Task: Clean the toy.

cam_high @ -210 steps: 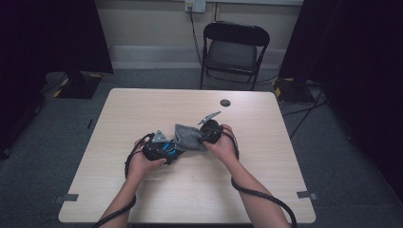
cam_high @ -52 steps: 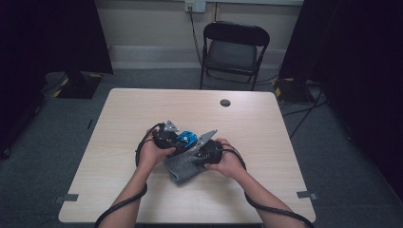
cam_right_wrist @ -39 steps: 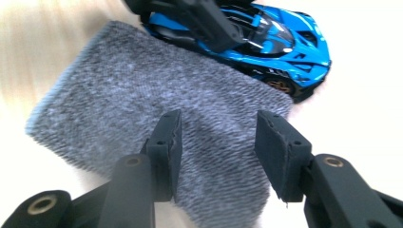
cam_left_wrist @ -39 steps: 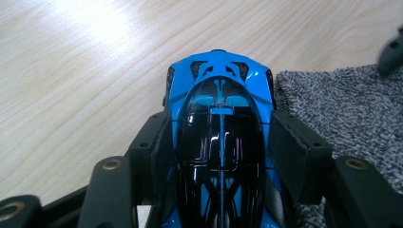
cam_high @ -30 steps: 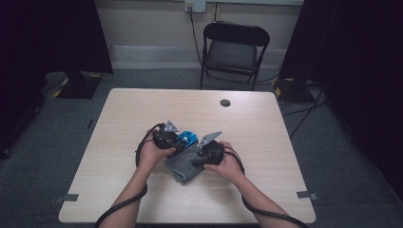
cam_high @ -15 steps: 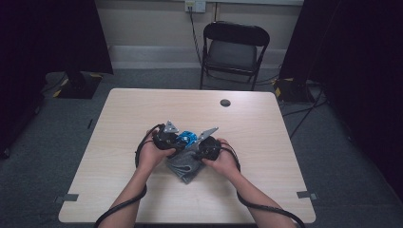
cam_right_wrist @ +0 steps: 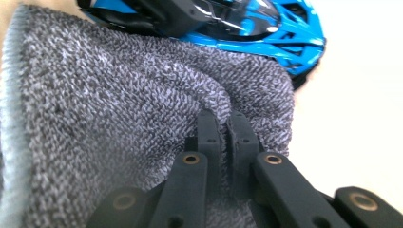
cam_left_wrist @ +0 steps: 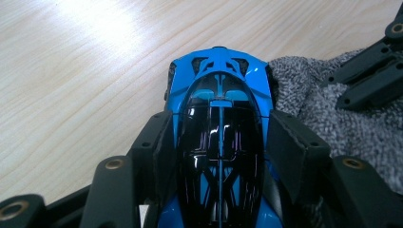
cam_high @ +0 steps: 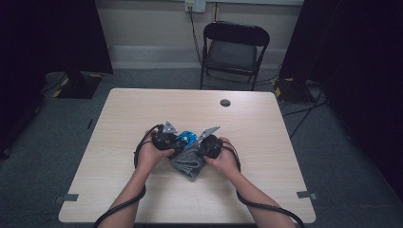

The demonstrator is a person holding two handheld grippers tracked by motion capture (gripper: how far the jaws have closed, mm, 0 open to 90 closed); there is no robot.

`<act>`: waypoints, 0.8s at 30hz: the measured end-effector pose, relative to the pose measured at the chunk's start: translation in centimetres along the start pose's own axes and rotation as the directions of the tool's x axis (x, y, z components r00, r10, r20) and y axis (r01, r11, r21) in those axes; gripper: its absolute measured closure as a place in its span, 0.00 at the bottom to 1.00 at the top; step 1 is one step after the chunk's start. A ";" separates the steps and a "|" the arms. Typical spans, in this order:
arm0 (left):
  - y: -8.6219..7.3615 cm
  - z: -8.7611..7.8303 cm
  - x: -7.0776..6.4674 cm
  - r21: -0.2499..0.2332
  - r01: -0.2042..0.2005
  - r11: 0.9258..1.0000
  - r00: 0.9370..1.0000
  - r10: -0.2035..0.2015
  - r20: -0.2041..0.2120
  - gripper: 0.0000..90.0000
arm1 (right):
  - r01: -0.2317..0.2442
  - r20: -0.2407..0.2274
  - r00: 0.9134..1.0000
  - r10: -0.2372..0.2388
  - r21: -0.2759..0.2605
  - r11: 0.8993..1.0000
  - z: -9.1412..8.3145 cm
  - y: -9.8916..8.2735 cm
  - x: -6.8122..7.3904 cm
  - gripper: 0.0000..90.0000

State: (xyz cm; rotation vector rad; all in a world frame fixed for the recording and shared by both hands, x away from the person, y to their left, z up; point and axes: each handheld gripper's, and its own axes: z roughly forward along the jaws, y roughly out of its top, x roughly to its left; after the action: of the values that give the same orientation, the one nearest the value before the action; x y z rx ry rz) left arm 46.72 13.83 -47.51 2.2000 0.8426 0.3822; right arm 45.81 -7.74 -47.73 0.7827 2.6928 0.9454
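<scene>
Setting: pale wood-grain table [cam_high: 142,199] on grey carpet, a black folding chair [cam_high: 234,50] behind its far edge, dark curtains to both sides.
Table top: a small dark round disc [cam_high: 225,102] sits near the far edge, well apart from the hands; what it is cannot be made out.
Containers: the nearest thing to one is the grey knitted cloth [cam_right_wrist: 119,109], and whether anything lies inside its folds cannot be told.
Car: a glossy blue toy racing car with a black canopy [cam_left_wrist: 219,137] sits mid-table, just beside the cloth and touching it along one side.
Left gripper: the left gripper [cam_left_wrist: 221,142] is clamped on the car, one pad pressed on each flank of the canopy.
Right gripper: the right gripper [cam_right_wrist: 227,126] has its jaws drawn together, pinching a ridge of the cloth between the tips; they have just been closing onto it.
High view: both hands meet at the middle of the table, the left gripper [cam_high: 172,140] and right gripper [cam_high: 204,145] close together over car [cam_high: 186,138] and cloth [cam_high: 189,164].
Cut off: the car's rear runs out of the bottom of the left gripper view; its wheels are hidden.
Blurred: the cloth's near edge in the right gripper view is soft and out of focus.
</scene>
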 end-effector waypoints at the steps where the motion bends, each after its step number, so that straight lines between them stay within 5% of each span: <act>1: 0.0 0.0 0.0 -0.001 0.000 1.000 1.000 0.000 0.000 0.48 | -0.004 -0.003 1.000 0.004 0.000 1.000 0.0 -0.1 -0.2 0.96; 8: 0.0 0.1 0.0 -0.006 0.001 1.000 1.000 -0.001 0.000 0.48 | -0.009 -0.007 1.000 0.009 -0.016 1.000 -0.3 -0.4 -0.5 0.93; 11: -0.1 0.0 0.1 -0.011 -0.004 1.000 1.000 0.004 -0.002 0.48 | -0.037 -0.022 0.999 0.036 -0.038 0.999 -0.5 -0.8 -0.4 0.80; 19: -0.1 0.1 0.0 -0.011 -0.003 1.000 1.000 0.003 0.001 0.48 | 0.019 -0.087 0.996 -0.022 -0.037 0.999 -0.5 -0.9 1.1 0.40; 24: -0.1 0.0 0.0 -0.013 -0.002 1.000 1.000 0.002 0.000 0.48 | 0.055 -0.088 0.994 -0.057 -0.021 0.998 0.2 -1.1 1.4 0.38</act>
State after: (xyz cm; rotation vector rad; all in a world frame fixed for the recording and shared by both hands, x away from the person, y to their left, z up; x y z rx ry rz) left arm 46.68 13.87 -47.63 2.1888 0.8361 0.3879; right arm 44.24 -7.58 -48.55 0.6732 2.7615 1.0138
